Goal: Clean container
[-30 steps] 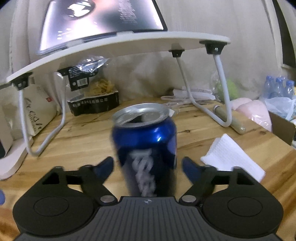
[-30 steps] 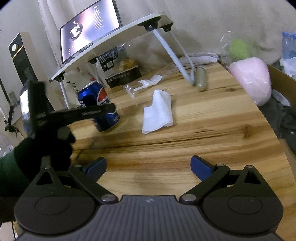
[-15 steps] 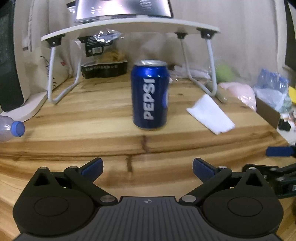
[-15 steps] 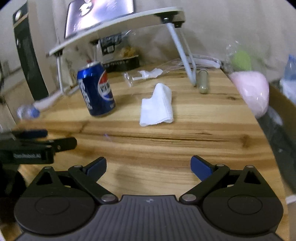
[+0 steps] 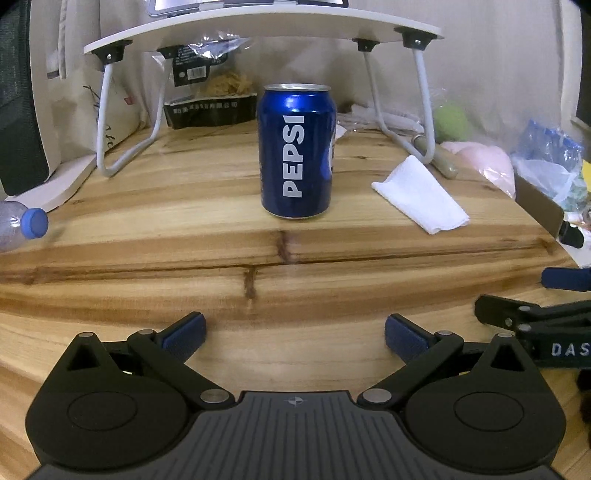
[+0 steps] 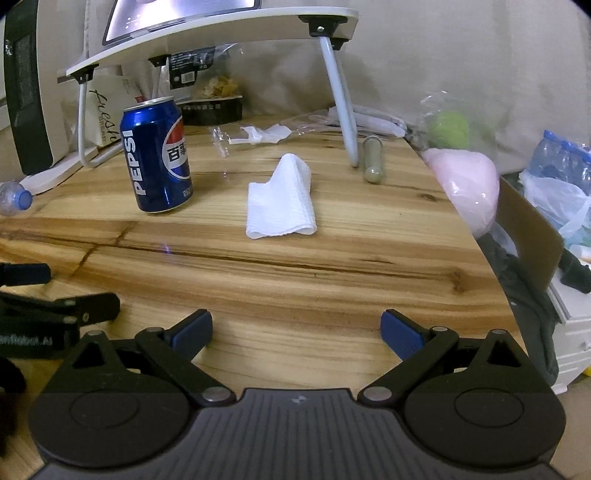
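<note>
the blue pepsi can (image 5: 297, 151) stands upright on the wooden surface (image 5: 184, 236), its opened top just showing at the rim, and it serves as the landmark here. the left gripper (image 5: 294, 334) sits well back from the can, on the near side of it, with its blue-padded fingers (image 5: 184, 331) spread wide and only bare wood between them; its jaws have just been opening and nothing lies between them now. the right gripper (image 6: 296, 330) is likewise on the near side of the can and off to the can's right, its fingers (image 6: 400, 334) spread apart over bare wood, gripping nothing. each gripper shows at the edge of the other's view, low and close to the surface. a folded white cloth (image 6: 282, 197) lies flat on the surface to the right of the can, apart from it and not touching. behind the can a white laptop stand (image 5: 258, 22) on thin metal legs spans the back of the surface, with a dark snack packet (image 5: 210, 109) under it, behind and left of the can. to the far left of the can a clear plastic bottle with a blue cap (image 5: 24, 227) lies on its side. to the right of the can, past the cloth, a small greenish tube (image 6: 372, 158) lies beside one leg of the stand.
</note>
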Demonstrator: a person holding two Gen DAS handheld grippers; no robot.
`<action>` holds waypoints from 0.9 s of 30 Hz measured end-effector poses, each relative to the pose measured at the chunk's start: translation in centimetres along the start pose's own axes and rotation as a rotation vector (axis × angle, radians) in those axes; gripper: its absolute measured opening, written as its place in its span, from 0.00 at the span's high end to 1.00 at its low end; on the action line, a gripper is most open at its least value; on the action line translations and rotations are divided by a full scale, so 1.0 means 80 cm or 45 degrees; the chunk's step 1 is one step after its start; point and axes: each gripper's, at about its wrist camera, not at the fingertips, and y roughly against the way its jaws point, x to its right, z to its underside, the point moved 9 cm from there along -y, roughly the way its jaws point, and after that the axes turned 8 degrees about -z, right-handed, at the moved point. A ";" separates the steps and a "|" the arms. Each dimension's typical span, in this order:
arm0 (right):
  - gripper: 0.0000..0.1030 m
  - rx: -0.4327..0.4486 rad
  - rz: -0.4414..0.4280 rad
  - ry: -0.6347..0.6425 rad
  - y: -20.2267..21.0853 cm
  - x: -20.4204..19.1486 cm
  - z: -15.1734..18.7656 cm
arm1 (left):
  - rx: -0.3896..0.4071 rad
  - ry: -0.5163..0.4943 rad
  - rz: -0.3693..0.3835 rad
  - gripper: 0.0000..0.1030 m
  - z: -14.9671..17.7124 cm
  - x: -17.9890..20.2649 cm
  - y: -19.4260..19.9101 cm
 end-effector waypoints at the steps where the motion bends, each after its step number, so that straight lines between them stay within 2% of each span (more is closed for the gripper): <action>1: 0.00 0.000 0.001 -0.001 0.000 0.000 0.000 | -0.001 0.003 -0.001 0.00 -0.001 0.000 0.000; 6: 0.00 0.006 0.049 -0.023 0.002 -0.005 0.001 | -0.001 0.006 -0.002 0.00 -0.002 0.001 -0.001; 27: 0.00 0.006 0.043 -0.023 0.001 -0.009 0.002 | -0.003 0.024 -0.036 0.00 -0.003 -0.004 -0.004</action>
